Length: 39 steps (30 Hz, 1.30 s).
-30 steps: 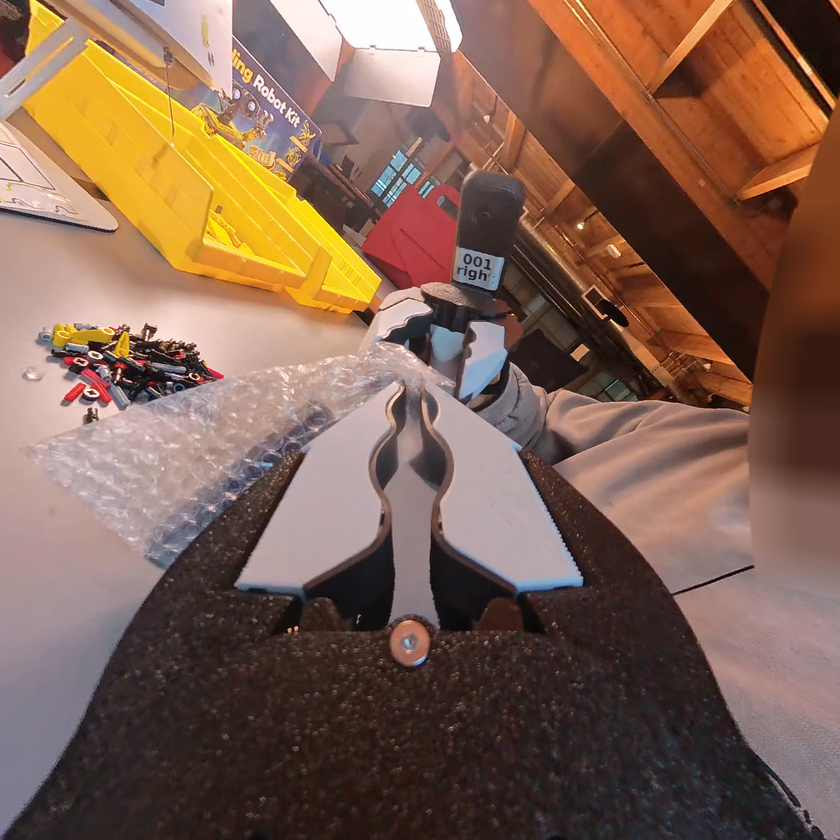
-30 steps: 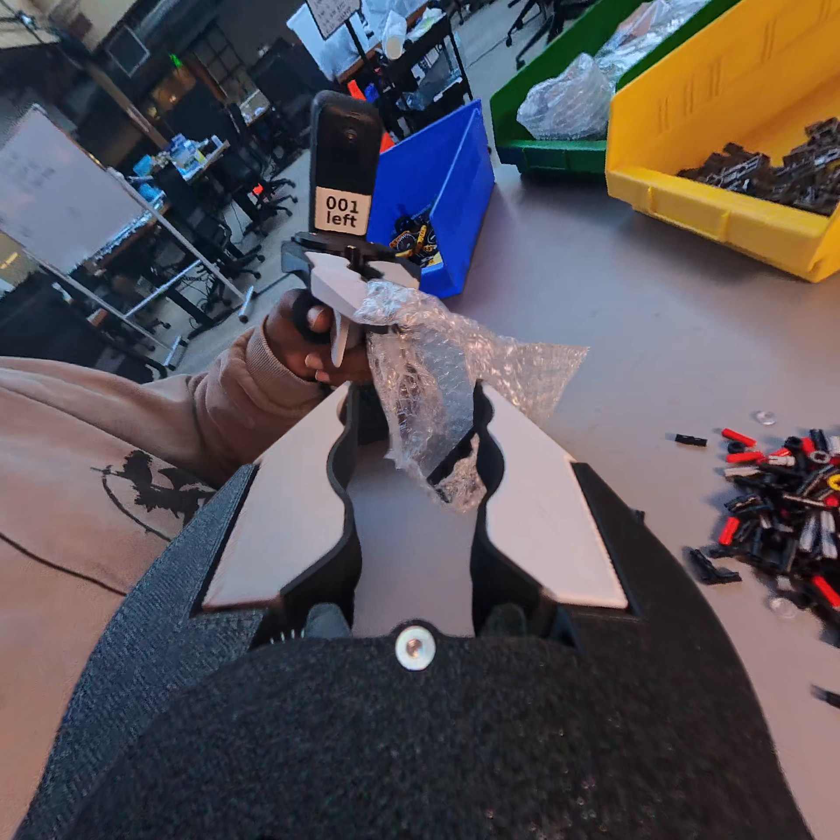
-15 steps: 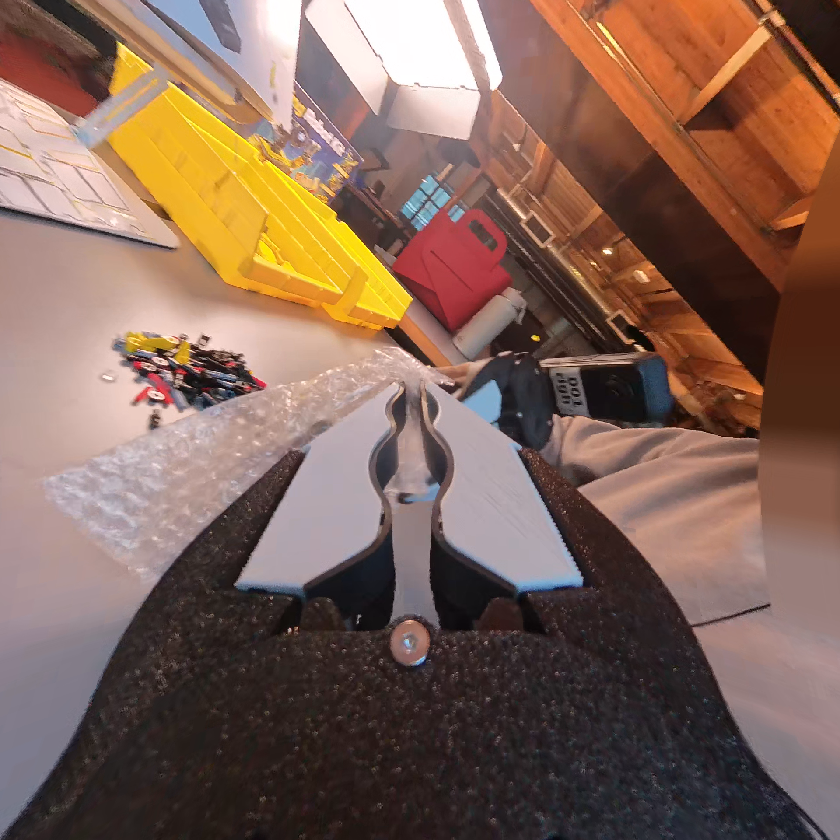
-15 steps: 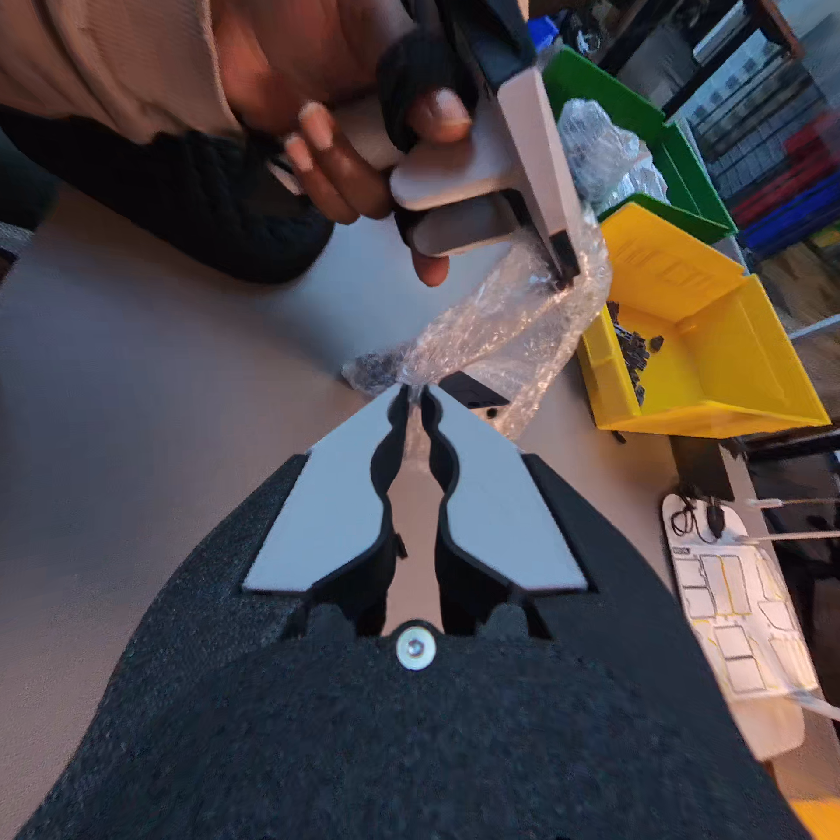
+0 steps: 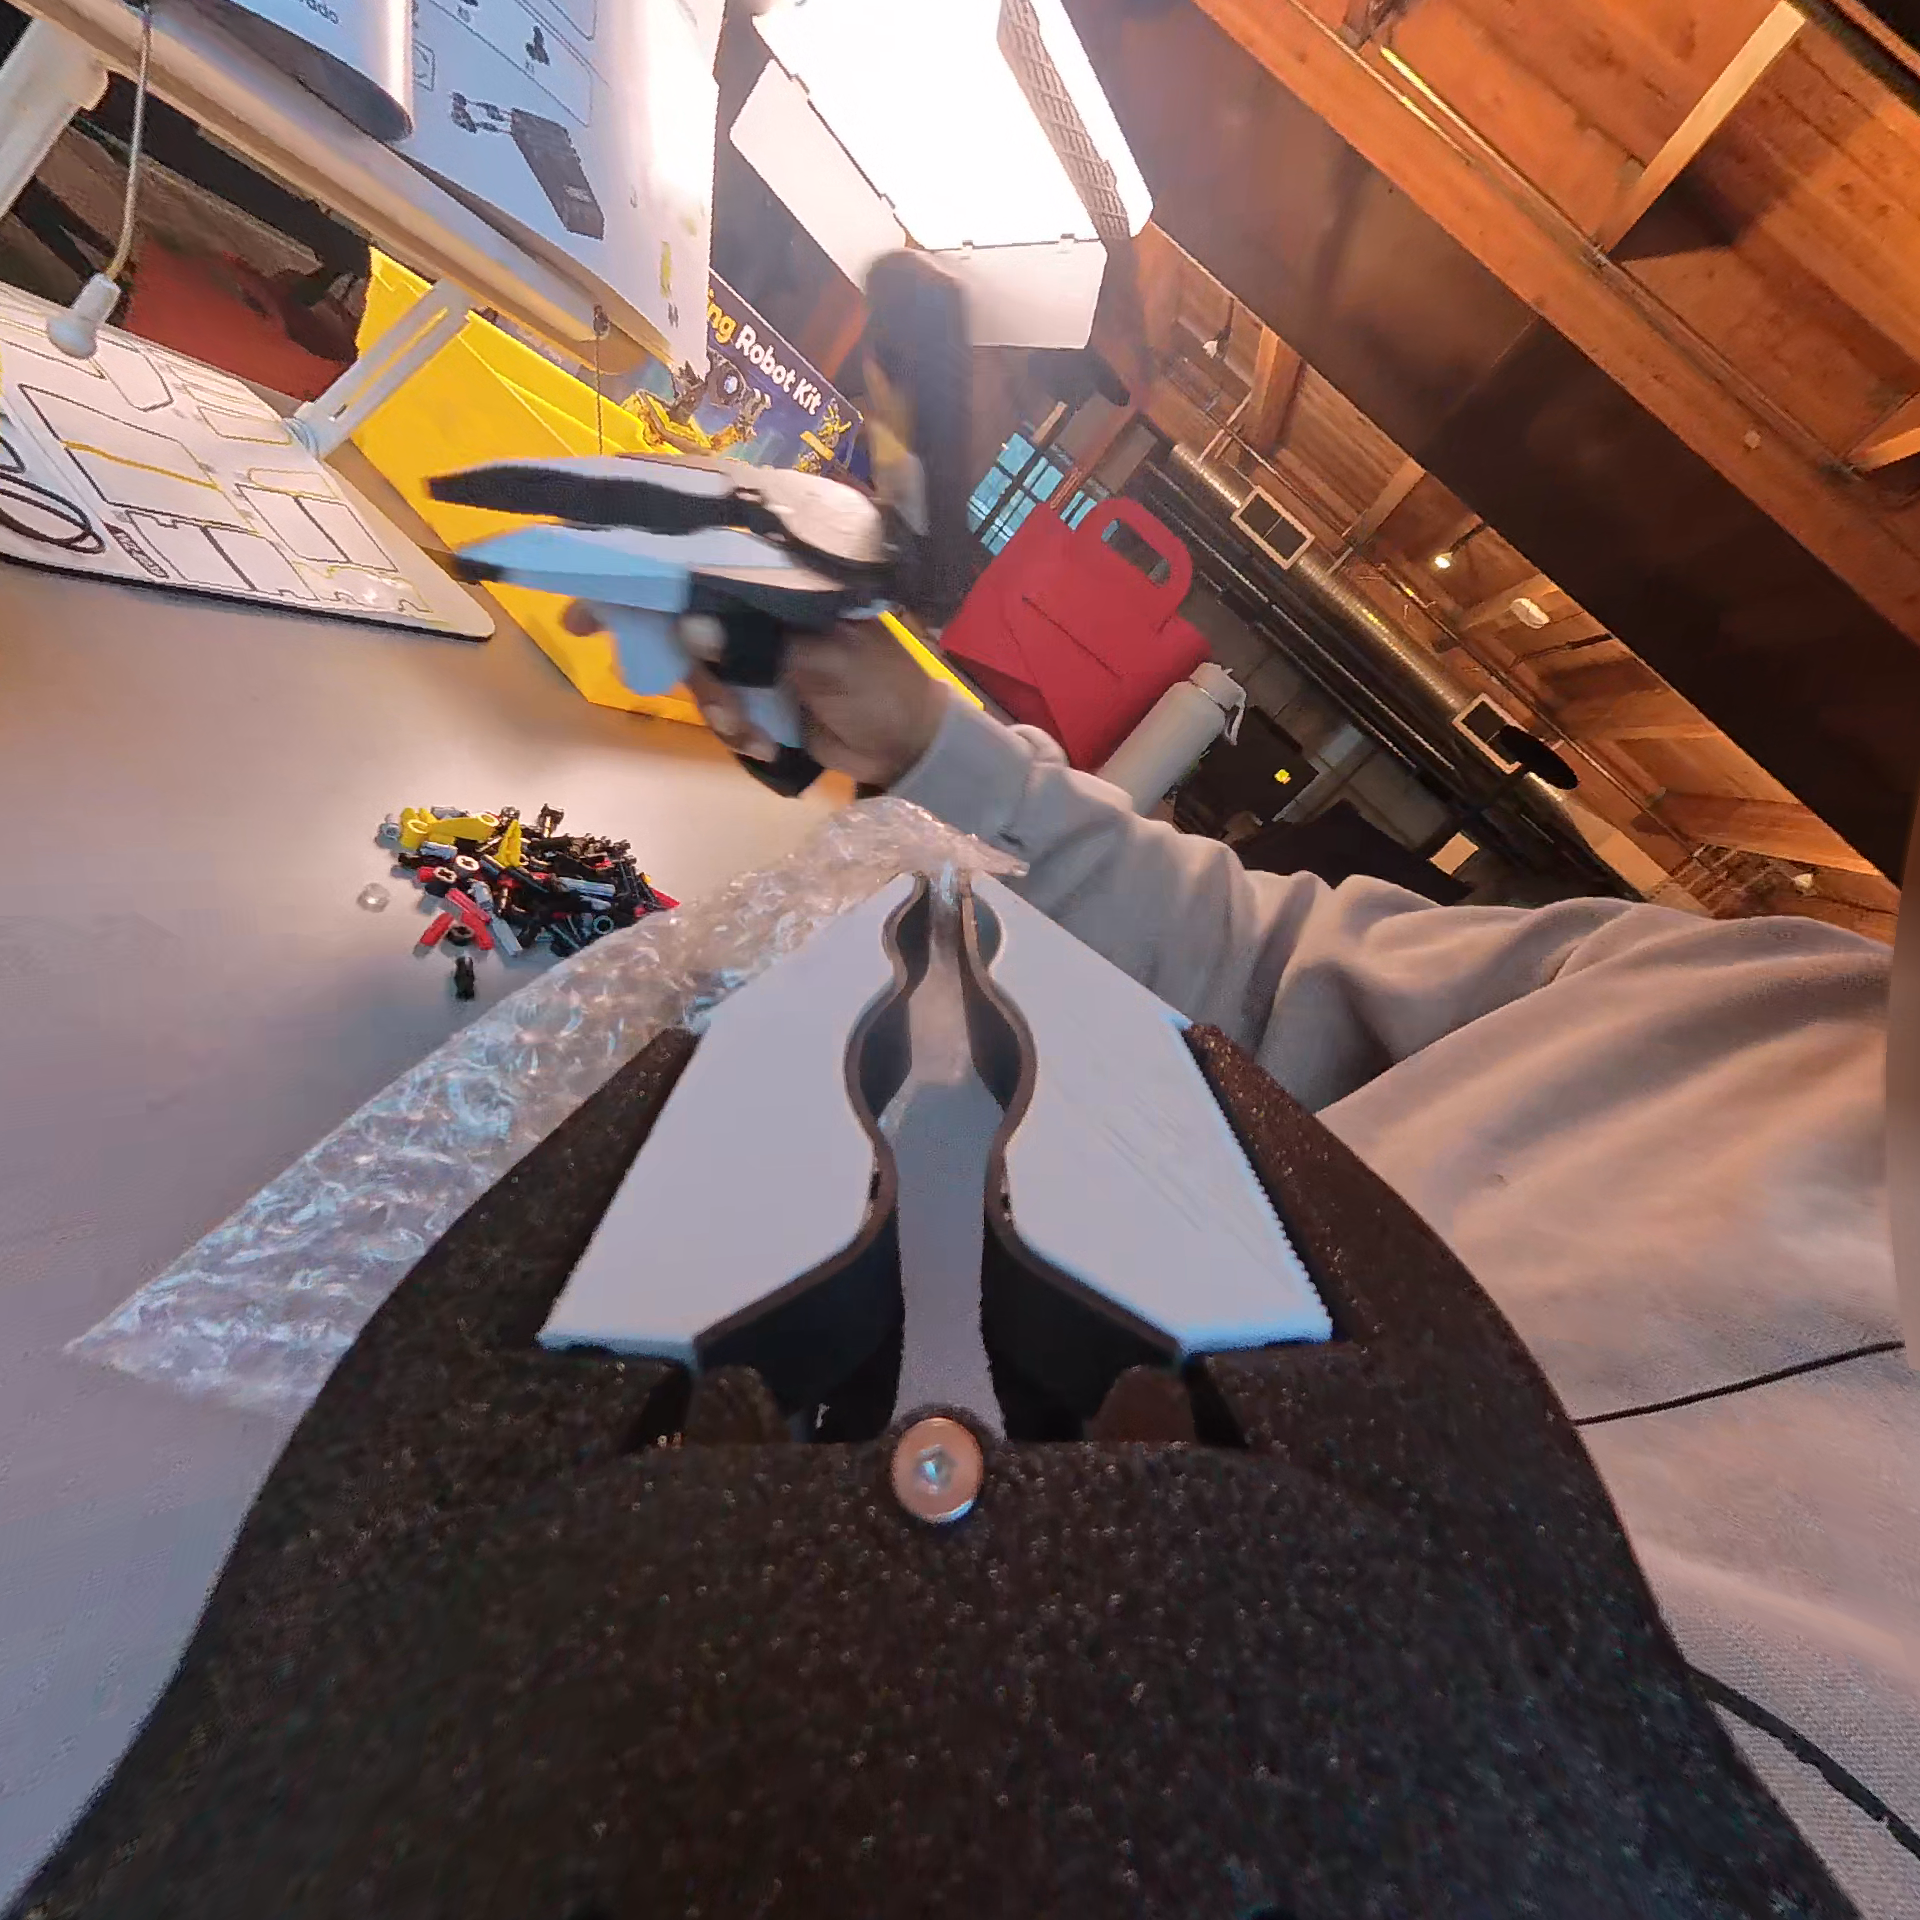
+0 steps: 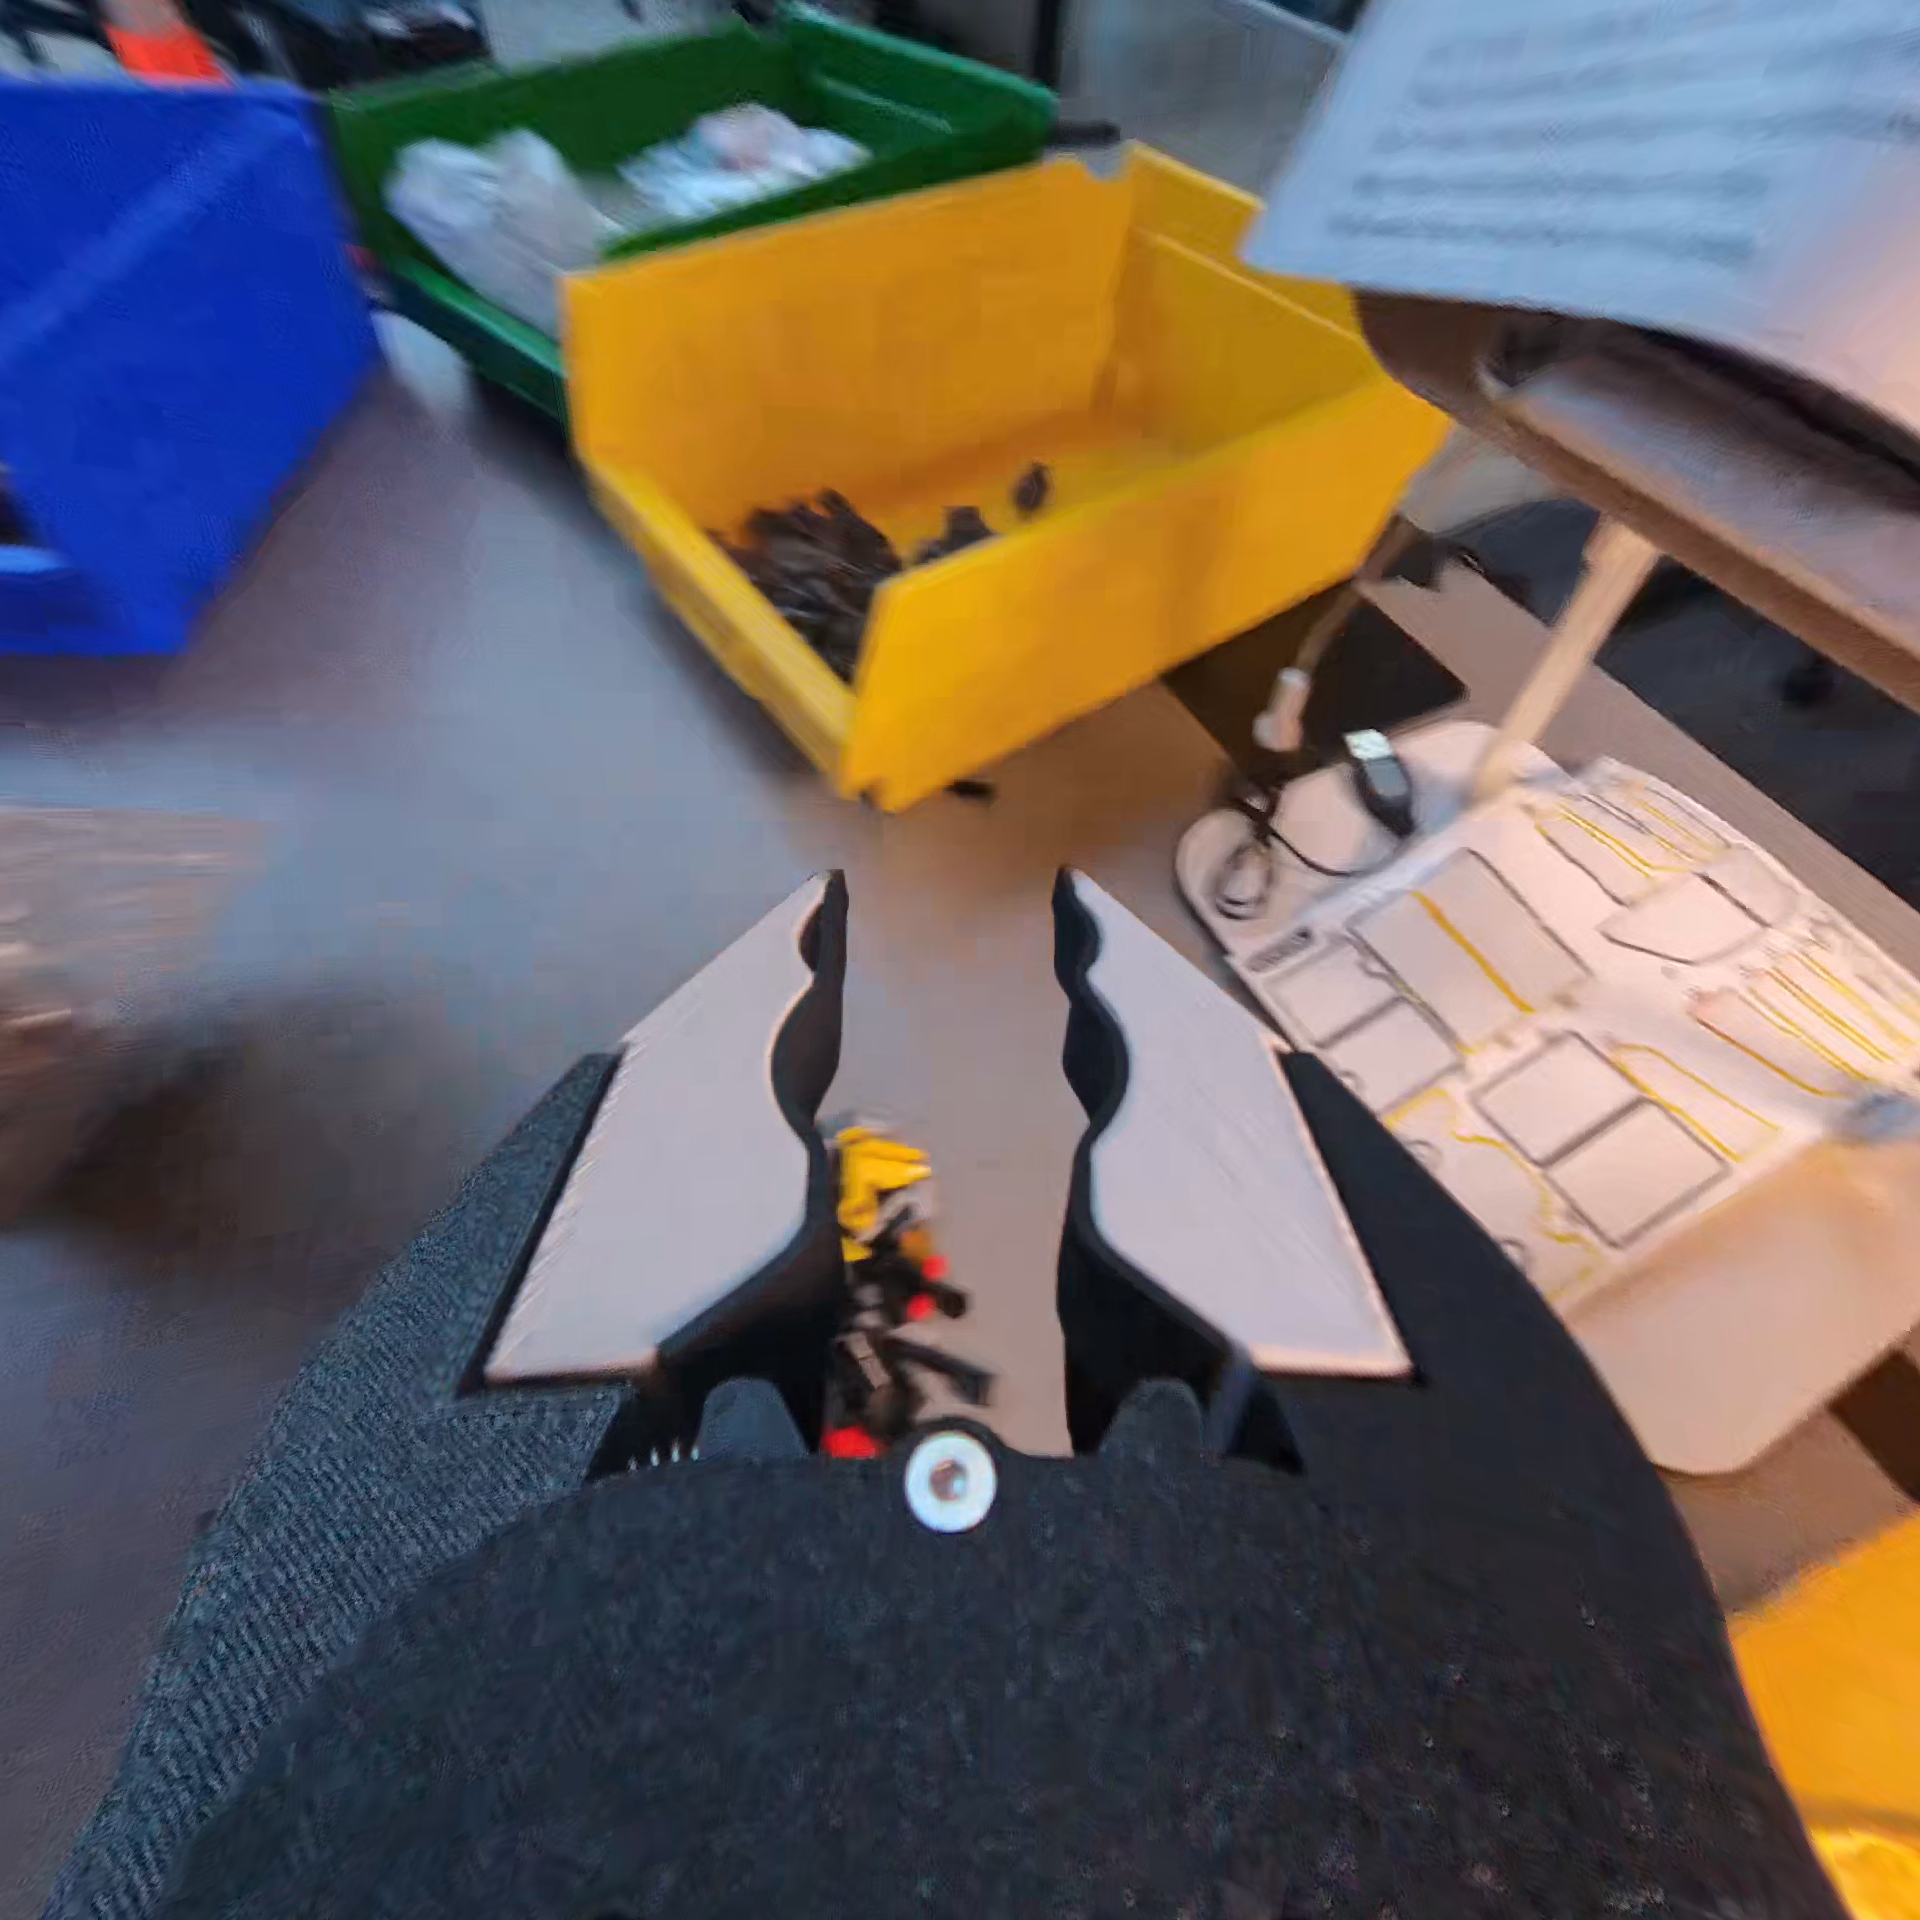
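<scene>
A grey tabletop [image 6: 499, 790] in a workshop with wooden ceiling beams carries several plastic bins and a scatter of small parts. The landmark is the yellow bin [image 6: 997, 582], which holds a heap of dark pieces against its front wall. Behind it sits a green bin [image 6: 831, 73] with clear plastic bags inside, and to its left a blue bin [image 6: 156, 343]. To the right of the yellow bin lies a white template sheet [image 6: 1558, 1039] printed with outlines, partly under a raised stand with a paper page.

The left hand-held gripper [image 5: 943, 896] is pressed together at the tips, pinching a sheet of bubble wrap [image 5: 436, 1143] that trails away to its left over the tabletop. Beyond the wrap lies a pile of small parts [image 5: 520, 883] in black, red and yellow, in front of the yellow bin.

The right hand-held gripper [image 6: 948, 904] has its fingers spread and holds nothing; it hangs above the tabletop, pointing toward the yellow bin, with the pile of parts showing between its fingers near their base. In the left wrist view it appears blurred, held in a person's hand above the pile.
</scene>
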Motion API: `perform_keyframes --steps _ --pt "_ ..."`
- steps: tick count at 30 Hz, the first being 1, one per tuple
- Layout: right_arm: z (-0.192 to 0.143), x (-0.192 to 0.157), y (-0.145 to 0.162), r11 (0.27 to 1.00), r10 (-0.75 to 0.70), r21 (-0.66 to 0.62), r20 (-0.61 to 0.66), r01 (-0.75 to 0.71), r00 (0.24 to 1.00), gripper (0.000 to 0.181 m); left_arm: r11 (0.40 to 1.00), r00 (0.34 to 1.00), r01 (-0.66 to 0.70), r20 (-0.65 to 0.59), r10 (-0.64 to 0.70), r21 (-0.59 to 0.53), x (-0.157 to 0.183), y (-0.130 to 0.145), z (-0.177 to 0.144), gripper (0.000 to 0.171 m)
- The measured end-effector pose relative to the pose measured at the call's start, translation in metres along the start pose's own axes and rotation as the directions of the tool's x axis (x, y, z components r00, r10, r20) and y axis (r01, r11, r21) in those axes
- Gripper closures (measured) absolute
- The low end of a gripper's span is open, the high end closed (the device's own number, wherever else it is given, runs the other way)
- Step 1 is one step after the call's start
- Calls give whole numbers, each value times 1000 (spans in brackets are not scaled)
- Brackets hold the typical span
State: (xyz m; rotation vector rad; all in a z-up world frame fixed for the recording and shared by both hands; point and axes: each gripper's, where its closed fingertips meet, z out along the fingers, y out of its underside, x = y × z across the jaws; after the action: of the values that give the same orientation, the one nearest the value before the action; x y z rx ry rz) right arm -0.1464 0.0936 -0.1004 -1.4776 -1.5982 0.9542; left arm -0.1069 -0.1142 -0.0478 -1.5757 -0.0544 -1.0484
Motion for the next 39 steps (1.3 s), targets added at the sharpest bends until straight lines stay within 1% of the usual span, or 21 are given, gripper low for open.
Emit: perform_keyframes --steps 2,4,5,9,10,11,12,13,14,16,18,20,23,25,27,30,32,34,37,38,39 --pt "36 47 18 997 28 -74 -98 -36 995 141 1000 1000 -7 -14 7 -9 3 1 0 170" --pt "67 78 29 988 57 -135 -152 -78 987 139 999 999 -16 -33 15 -27 7 4 0 170" --pt "80 92 35 981 65 -167 -186 -97 980 132 999 999 -25 -37 24 -34 9 6 0 170" --pt "116 110 43 966 93 -220 -195 -136 976 120 996 997 -54 -64 50 -63 15 12 0 170" --pt "120 112 45 963 84 -236 -196 -130 977 121 996 996 -60 -71 55 -69 16 13 -1 170" --pt "123 113 47 960 72 -253 -189 -120 979 126 995 995 -63 -76 58 -73 16 14 -1 170" --pt "125 116 49 957 40 -274 -199 -95 979 136 995 995 -62 -82 56 -75 16 15 0 170" --pt "125 118 53 949 -9 -310 -210 -57 978 149 995 995 -61 -87 54 -78 16 15 0 170" --pt "125 116 52 947 -14 -316 -196 -50 981 165 995 994 -60 -91 53 -80 16 15 1 169" --pt "123 114 54 940 -25 -339 -181 -39 983 176 995 994 -59 -91 52 -78 15 15 1 170" --pt "116 106 55 940 -24 -339 -157 -31 987 179 996 996 -54 -81 48 -68 12 13 1 170" --pt "100 90 52 949 -19 -315 -124 -21 992 179 997 996 -51 -73 47 -63 11 12 0 170" --pt "63 46 36 974 -26 -227 -17 21 1000 179 997 997 -50 -69 46 -64 11 12 0 170" --pt "30 4 19 988 -28 -146 108 44 994 179 997 997 -44 -69 40 -65 11 11 1 170" --pt "-9 -42 -4 999 -11 -49 250 24 968 179 997 997 -34 -76 29 -71 12 11 3 170" --pt "-74 -107 -51 993 17 94 456 -67 890 179 997 991 32 -125 -41 -76 15 12 9 170" --pt "-115 -148 -79 977 26 153 601 -147 799 179 993 979 92 -174 -103 -69 18 11 14 170" --pt "-148 -178 -99 958 16 194 699 -211 715 179 988 959 145 -236 -154 -57 26 10 18 170" --pt "-169 -204 -104 938 45 180 786 -298 616 179 980 928 194 -313 -199 -47 37 7 21 170" --pt "-167 -207 -97 936 65 162 793 -312 606 179 977 918 209 -334 -213 -47 39 7 20 170" --pt "-160 -207 -87 939 78 152 778 -308 623 179 972 909 231 -345 -234 -50 38 8 20 170"
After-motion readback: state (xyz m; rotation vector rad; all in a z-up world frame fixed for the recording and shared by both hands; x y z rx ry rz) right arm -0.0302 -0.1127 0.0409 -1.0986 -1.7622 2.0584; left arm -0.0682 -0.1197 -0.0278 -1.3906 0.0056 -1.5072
